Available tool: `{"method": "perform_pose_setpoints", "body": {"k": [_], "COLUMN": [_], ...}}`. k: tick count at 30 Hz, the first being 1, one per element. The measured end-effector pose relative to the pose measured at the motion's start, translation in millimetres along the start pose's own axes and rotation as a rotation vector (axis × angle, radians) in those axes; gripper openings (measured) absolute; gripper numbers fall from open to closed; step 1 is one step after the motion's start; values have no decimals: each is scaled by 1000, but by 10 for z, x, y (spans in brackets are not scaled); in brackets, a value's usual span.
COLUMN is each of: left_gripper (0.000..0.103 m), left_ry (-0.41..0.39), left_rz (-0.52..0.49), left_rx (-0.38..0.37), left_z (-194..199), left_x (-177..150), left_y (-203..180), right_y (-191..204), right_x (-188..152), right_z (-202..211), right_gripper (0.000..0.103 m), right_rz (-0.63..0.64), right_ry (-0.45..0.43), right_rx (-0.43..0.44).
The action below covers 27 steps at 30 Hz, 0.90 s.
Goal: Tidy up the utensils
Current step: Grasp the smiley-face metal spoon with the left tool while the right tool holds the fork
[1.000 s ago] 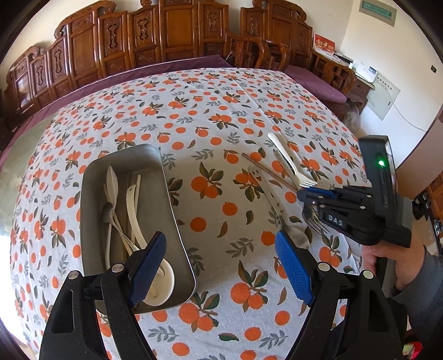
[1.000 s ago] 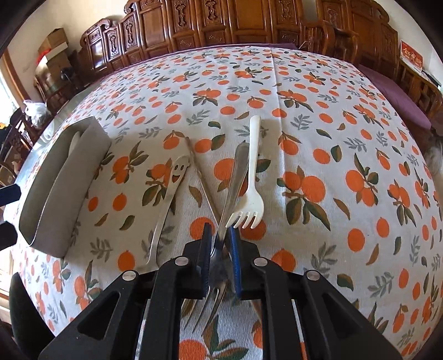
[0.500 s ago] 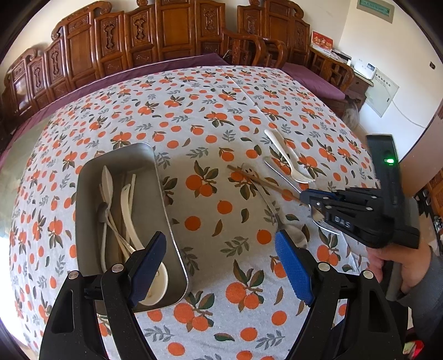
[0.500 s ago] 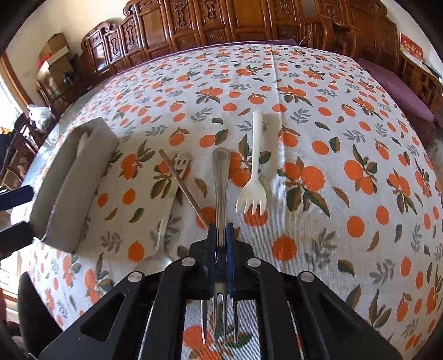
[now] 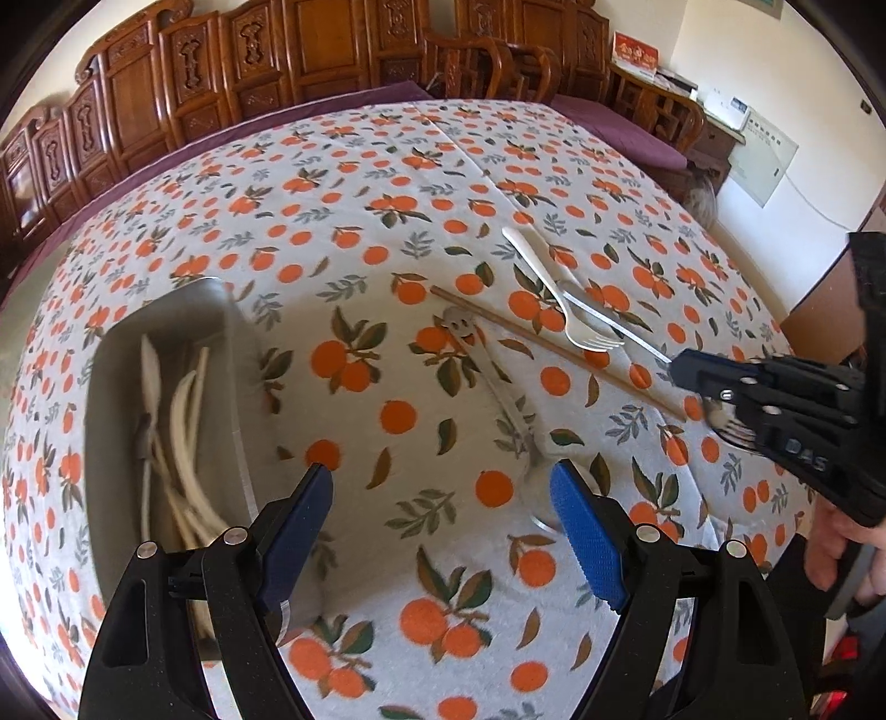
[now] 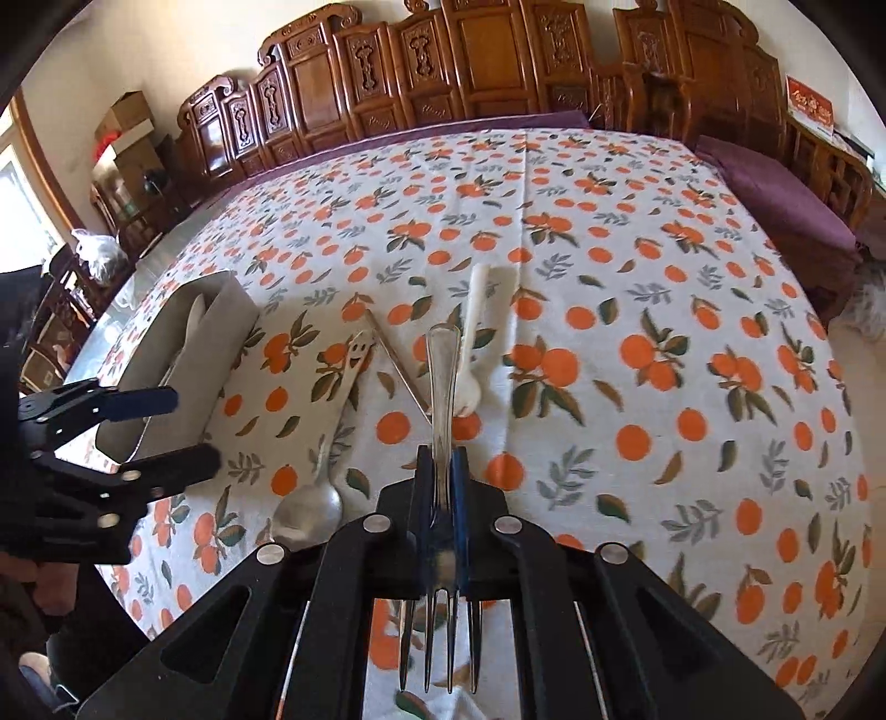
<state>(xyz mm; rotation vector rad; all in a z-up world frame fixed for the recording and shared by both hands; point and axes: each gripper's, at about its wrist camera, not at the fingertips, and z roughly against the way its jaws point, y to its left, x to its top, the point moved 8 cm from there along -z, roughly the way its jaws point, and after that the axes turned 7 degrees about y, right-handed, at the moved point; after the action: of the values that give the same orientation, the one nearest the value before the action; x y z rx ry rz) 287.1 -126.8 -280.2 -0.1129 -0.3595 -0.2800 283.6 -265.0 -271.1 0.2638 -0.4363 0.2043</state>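
Two tongs hung over the bench (image 5: 387, 166): the right tongs (image 6: 440, 471) pinched a metal fork (image 6: 441, 387), the left tongs (image 5: 443, 515) stood spread, the tray (image 5: 166, 321) at their ten o'clock.

A large table fills the room's middle, covered by a white tablecloth (image 5: 421, 183) printed with oranges and leaves, over a purple undercloth (image 6: 786, 194) showing at the far edge. Carved wooden chairs (image 5: 310, 50) line that far edge. Behind them the walls (image 6: 138, 50) are pale cream. Cardboard boxes (image 6: 124, 119) are stacked by a bright window (image 6: 22, 205) at the left; a white panel (image 5: 761, 160) hangs on the right wall.
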Motion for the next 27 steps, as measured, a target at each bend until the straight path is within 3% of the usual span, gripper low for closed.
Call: {"method": "perform_pose_setpoints", "body": {"k": [3, 16, 20, 26, 27], "left_gripper": [76, 47, 45, 18, 9], "left_ry": [13, 124, 123, 133, 134], "left_rz": [-9, -16, -24, -27, -27], "left_rx": [-3, 14, 38, 46, 45], "left_z": [-109, -634, -665, -634, -624], "left_x": [56, 205, 250, 230, 215], "left_y": [-91, -305, -324, -297, -281], "right_y": [-94, -425, -418, -343, -329], "right_x": [-33, -228, -241, -246, -247], "right_z": [43, 69, 89, 107, 106], "right_gripper": [8, 8, 8, 8, 8], "right_rz": [-2, -46, -46, -38, -38], "right_ry": [-7, -7, -10, -12, -12], "right_rx": [-6, -21, -18, -11, -10]}}
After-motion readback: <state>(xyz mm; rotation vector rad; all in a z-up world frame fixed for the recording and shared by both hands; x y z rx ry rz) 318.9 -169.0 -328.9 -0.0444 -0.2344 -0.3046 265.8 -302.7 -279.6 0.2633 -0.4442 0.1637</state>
